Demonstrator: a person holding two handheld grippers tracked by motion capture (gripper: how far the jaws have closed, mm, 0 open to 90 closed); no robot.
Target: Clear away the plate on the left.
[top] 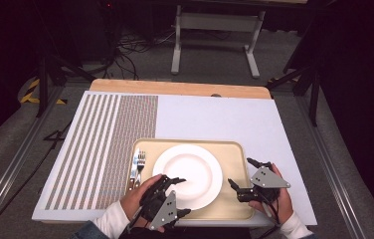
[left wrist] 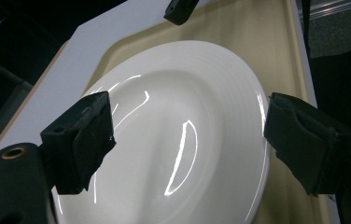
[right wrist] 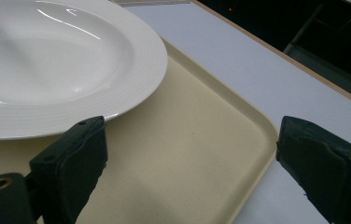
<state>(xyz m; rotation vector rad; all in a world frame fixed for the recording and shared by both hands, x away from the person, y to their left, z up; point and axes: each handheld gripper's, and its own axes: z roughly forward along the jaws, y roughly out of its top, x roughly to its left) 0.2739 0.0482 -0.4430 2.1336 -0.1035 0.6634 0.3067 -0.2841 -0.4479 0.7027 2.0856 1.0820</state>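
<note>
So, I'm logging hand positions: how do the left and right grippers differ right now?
The left gripper hangs over the white plate, its jaws pointing across it; the right gripper sits over the beige tray at its right rim, beside the plate. Both are open, hand-held and grip nothing.

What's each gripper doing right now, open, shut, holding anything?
Left gripper: open, jaws spread over the white plate, gripping nothing.
Right gripper: open, jaws either side of the tray's edge, holding nothing.
</note>
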